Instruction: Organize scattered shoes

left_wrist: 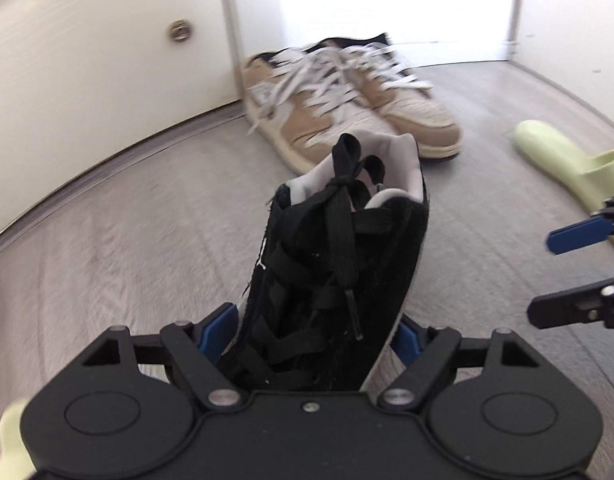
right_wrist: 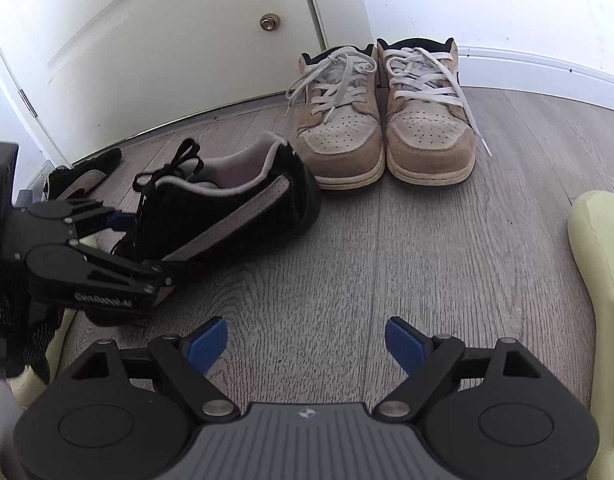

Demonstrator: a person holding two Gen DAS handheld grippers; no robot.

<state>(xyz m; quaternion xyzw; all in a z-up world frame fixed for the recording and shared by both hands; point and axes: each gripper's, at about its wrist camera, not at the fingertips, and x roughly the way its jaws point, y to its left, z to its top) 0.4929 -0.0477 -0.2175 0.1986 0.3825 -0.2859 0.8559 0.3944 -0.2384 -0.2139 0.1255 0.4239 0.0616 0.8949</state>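
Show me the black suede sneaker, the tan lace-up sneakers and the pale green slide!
black suede sneaker [right_wrist: 243,212]: right wrist view, side panel.
tan lace-up sneakers [right_wrist: 427,128]: right wrist view, right shoe's toe.
pale green slide [left_wrist: 563,164]: left wrist view, footbed.

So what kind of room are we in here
Most likely a home entryway or hallway: a white door with a white baseboard, wood-look plank floor, and a pair of tan sneakers against the wall.

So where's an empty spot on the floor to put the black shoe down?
The bare floor between the black sneaker, the tan sneakers and the pale green slide is free. By the door, left of the tan pair, is room too. The left edge is crowded.
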